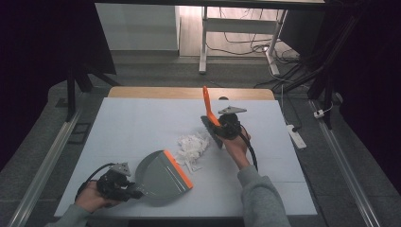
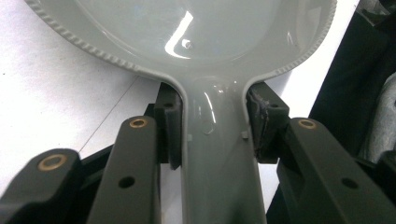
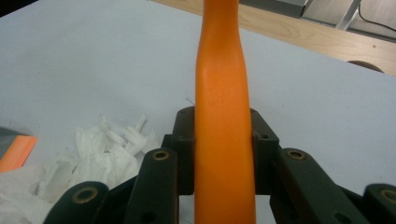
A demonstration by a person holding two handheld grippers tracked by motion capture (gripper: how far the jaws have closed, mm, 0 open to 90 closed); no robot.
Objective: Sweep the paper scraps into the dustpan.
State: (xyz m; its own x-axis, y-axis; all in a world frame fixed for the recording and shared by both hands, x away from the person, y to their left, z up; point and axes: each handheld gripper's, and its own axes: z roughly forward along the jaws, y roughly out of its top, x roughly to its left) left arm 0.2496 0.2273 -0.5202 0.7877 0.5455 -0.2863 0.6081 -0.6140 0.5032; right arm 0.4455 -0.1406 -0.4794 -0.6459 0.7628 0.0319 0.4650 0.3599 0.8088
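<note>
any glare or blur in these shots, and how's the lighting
Left gripper view: bright glare streaks on the glossy grey dustpan, white table nearly blown out. Right gripper view: orange brush handle soft up close, paper scraps slightly overexposed. High view: table evenly lit, surroundings dark.

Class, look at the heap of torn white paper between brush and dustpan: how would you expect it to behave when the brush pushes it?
The paper scraps look thin and crumpled, so probably very light and floppy. Being loose pieces, they may scatter rather than slide together. The dustpan's orange lip lies close by, so a short sweep likely suffices.
</note>
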